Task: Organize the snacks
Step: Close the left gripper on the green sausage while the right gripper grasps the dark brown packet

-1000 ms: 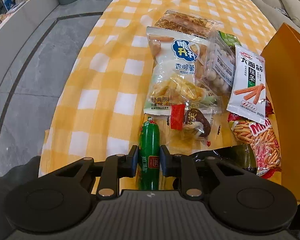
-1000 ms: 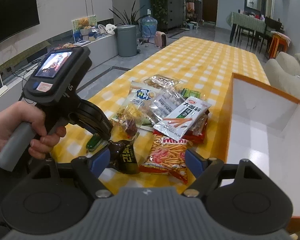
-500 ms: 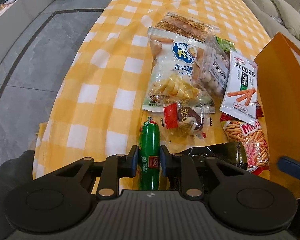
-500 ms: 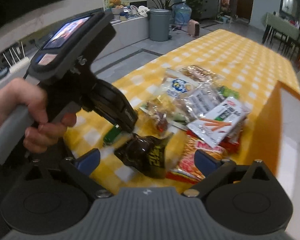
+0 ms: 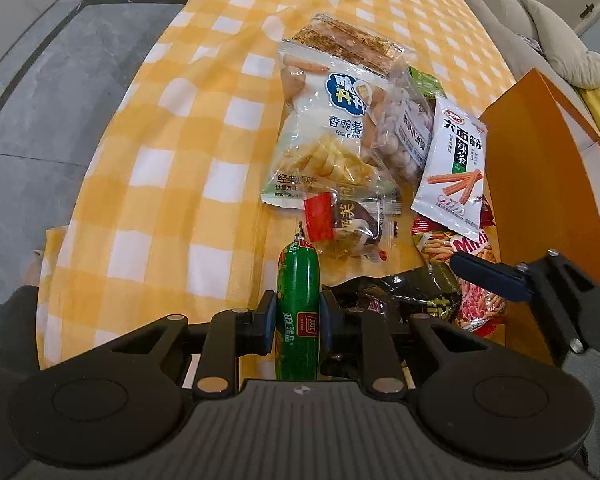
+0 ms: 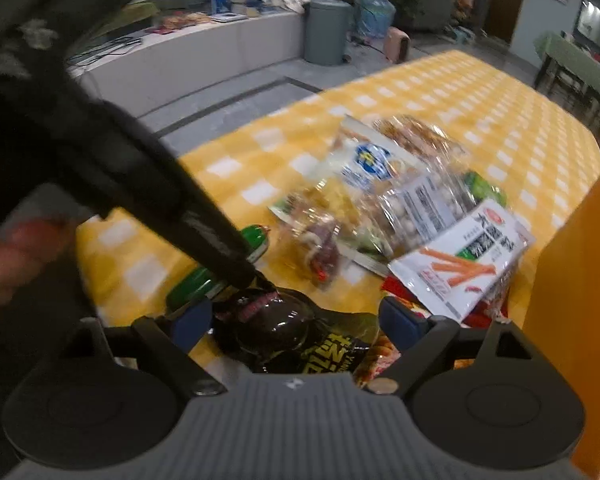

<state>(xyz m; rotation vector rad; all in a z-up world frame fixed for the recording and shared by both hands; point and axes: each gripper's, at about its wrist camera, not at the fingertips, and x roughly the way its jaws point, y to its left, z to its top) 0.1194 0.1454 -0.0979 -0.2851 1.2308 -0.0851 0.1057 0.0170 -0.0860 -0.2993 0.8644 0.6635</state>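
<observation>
My left gripper is shut on a green sausage stick, held over the near end of the yellow checked table. The sausage also shows in the right wrist view. My right gripper is open, its blue-padded fingers on either side of a dark snack packet, which also shows beside the sausage in the left wrist view. Its blue finger reaches in at the right of the left wrist view. A pile of snack bags lies further back.
An orange box with a white inside stands at the right, next to the pile. The left gripper's body crosses the left of the right wrist view. Floor and a grey bin lie beyond the table's left edge.
My right gripper has moved down and left to the dark packet, its fingers now around it. My left gripper still holds the sausage, shifted slightly toward the pile.
</observation>
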